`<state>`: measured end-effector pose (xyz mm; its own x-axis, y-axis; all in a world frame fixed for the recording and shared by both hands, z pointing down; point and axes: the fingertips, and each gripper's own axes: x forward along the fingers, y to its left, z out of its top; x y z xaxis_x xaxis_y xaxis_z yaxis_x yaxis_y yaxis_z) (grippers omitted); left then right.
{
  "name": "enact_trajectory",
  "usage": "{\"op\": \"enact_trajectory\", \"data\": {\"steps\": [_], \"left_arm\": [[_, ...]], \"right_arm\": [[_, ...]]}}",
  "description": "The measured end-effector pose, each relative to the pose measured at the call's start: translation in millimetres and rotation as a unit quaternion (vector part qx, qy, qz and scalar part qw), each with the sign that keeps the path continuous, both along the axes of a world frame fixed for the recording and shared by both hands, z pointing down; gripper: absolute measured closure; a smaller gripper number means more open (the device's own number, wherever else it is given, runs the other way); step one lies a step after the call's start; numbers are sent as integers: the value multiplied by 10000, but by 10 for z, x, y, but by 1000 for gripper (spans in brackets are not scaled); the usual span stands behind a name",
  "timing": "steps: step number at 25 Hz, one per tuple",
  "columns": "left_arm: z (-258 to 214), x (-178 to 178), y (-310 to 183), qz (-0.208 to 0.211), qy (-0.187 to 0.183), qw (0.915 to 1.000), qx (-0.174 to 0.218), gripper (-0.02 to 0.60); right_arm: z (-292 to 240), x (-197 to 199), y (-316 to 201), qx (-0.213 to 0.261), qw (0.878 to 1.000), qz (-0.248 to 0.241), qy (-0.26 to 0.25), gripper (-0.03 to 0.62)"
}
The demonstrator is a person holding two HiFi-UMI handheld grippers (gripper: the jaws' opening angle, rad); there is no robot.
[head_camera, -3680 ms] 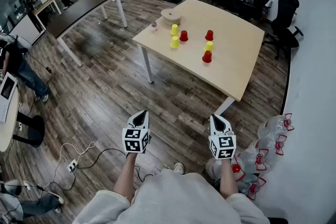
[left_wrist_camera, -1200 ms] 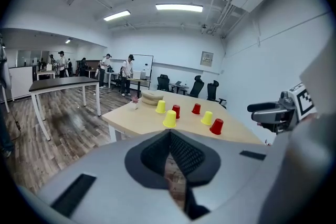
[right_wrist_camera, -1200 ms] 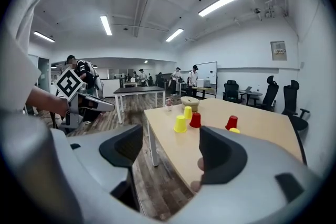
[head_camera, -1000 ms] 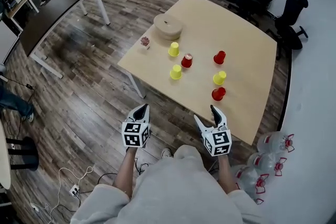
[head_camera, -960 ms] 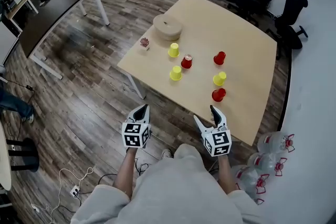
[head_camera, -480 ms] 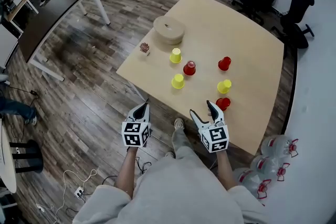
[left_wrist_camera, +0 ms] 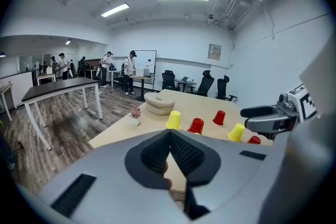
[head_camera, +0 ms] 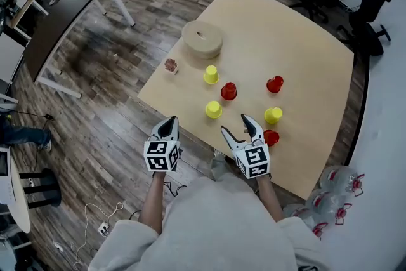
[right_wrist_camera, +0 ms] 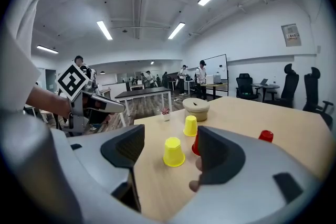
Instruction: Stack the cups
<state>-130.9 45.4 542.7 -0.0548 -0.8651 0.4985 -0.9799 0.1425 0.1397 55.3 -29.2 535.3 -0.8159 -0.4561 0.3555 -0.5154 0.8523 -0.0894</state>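
Observation:
Three yellow and three red cups stand upside down, apart from one another, on the light wooden table [head_camera: 317, 41]. The nearest yellow cup [head_camera: 214, 110] [right_wrist_camera: 173, 152] is just ahead of my right gripper [head_camera: 238, 129] [right_wrist_camera: 169, 140], which hovers open and empty over the table's near edge. A red cup [head_camera: 271, 137] sits right of that gripper and another red cup [head_camera: 228, 91] [right_wrist_camera: 195, 145] behind the yellow one. My left gripper [head_camera: 167, 129] [left_wrist_camera: 170, 136] is shut and empty, off the table's near corner.
A round beige lidded box [head_camera: 202, 39] and a small potted plant [head_camera: 170, 65] stand at the table's far left. Wood floor lies left, with a dark table [head_camera: 63, 9] beyond. Water bottles [head_camera: 336, 190] lie on the floor at right; office chairs [head_camera: 371, 6] stand behind.
The view has closed in on the table. My right gripper has moved forward over the table's near edge, toward the nearest yellow cup. The left gripper stays shut beside it.

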Motion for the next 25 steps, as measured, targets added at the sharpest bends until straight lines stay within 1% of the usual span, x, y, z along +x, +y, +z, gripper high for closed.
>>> {"op": "enact_trajectory", "data": {"steps": [4, 8, 12, 16, 19, 25], "left_arm": [[12, -42, -259, 2, -63, 9999, -131, 572], [25, -108, -453, -17, -109, 9997, -202, 572], [67, -171, -537, -60, -79, 9996, -261, 572], [162, -301, -563, -92, 24, 9994, -320, 572], [241, -406, -601, 7, 126, 9993, -348, 572], [328, -692, -732, 415, 214, 9983, -351, 572]], "right_arm": [[98, -120, -168, -181, 9998, -111, -42, 279], [236, -233, -292, -277, 9993, -255, 48, 281], [431, -325, -323, -411, 9981, -400, 241, 284], [707, -471, -293, -578, 9954, -523, 558, 287], [884, -578, -279, -682, 9930, -497, 821, 289], [1190, -806, -306, -770, 9891, -288, 1222, 303]]}}
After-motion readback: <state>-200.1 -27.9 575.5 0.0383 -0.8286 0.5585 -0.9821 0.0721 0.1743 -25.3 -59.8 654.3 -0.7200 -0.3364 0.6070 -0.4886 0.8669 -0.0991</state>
